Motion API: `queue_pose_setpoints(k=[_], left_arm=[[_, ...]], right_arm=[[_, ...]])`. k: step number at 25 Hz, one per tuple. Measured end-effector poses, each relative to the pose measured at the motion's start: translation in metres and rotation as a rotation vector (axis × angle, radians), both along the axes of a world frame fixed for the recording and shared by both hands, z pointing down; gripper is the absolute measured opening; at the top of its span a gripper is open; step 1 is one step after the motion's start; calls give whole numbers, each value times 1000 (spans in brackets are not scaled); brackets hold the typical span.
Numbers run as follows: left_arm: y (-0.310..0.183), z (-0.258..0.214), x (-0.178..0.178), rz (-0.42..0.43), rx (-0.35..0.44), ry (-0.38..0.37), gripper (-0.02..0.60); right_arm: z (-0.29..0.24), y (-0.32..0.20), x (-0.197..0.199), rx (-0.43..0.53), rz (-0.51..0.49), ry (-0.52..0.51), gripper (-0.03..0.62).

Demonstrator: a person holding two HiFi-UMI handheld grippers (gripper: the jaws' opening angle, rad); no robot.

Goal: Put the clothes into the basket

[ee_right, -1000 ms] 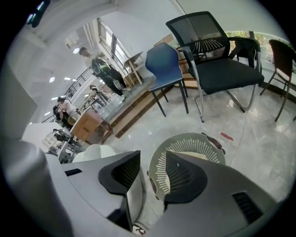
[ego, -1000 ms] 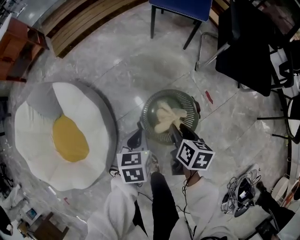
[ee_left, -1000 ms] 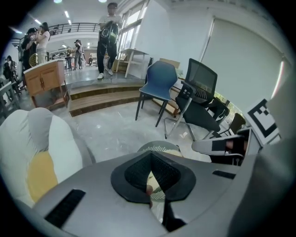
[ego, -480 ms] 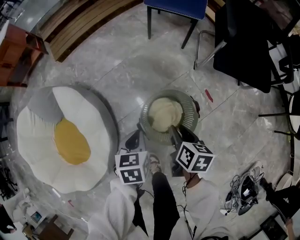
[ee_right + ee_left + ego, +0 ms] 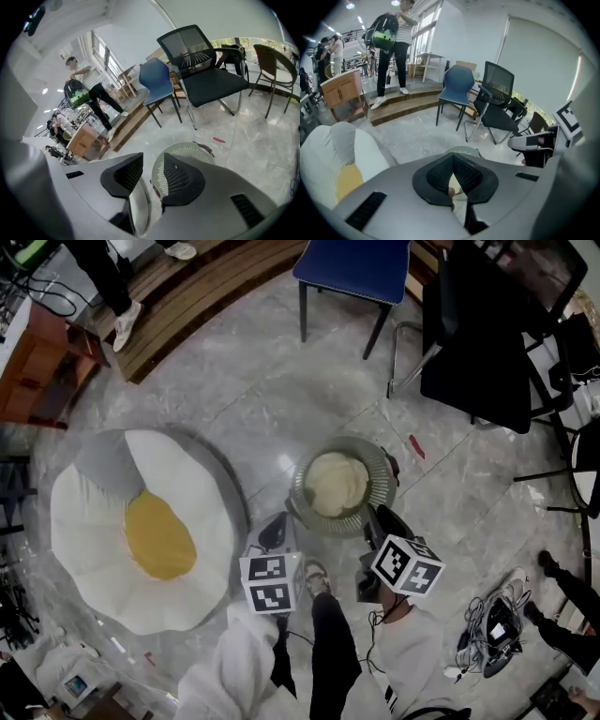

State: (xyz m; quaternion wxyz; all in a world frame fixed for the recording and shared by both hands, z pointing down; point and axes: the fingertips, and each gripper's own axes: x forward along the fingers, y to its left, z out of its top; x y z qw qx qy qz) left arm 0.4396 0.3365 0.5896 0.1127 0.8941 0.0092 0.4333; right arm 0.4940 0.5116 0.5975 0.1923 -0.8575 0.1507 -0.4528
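Quick look at my setup right now. The basket (image 5: pixel 382 465) sits on the grey marble floor (image 5: pixel 244 381), just past both of my grippers, and the cream clothes (image 5: pixel 336 484) are bunched up inside it in one pale lump, filling most of the middle. Nothing hangs over the rim as far as I can see.

My left gripper (image 5: pixel 275 531) hangs over the floor just near-left of the basket, not touching it. In the left gripper view its jaws meet at the tips and there's nothing pinched between them, just a sliver of the basket showing through the little gap behind the tips.

My right gripper (image 5: pixel 380 519) is at the near-right edge of the basket, above the rim. In the right gripper view the jaws stand well apart and empty, with the slatted wall of the basket visible in the gap between them.

Other stuff around: a big fried-egg cushion (image 5: pixel 141 531) lies on the floor to the left, near the basket but apart from it. A blue chair (image 5: pixel 356 263) stands at the far side, a black office chair (image 5: pixel 478 343) is far right, and a tangle of cables (image 5: pixel 492 620) lies near right. A person with a backpack (image 5: pixel 391 42) stands on the wooden step (image 5: pixel 408 105) way off at the far left.
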Motion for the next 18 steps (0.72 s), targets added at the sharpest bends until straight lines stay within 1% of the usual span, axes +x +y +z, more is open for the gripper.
queue_pose_setpoints(k=[1,2,4,8,11,13,16,18], left_arm=[[-2,-10,0,5,2,8,-2],[-5,-19,-1,11,5,16,-2],[-11,-39,-4,23,9,38,-2],[-25,-87,-11,39,1,96,-2],[-33,-120,-27,74,-15,114,-2],[-39,-146,-34,109,-16,145,-2],[-47,-185,-48,155,-18,205,-2],[-51,-204,-63,178,-27,231,-2]], right_arm=[[-11,3,-1,-1,13,7,145],[-23,6,-2,-6,27,17,128],[-50,13,-4,-17,58,47,72],[-110,24,-17,-9,148,111,52],[-155,33,-40,5,212,139,41],[-184,35,-57,9,242,167,38],[-218,37,-88,-19,272,205,37],[-234,39,-112,-49,291,226,35]])
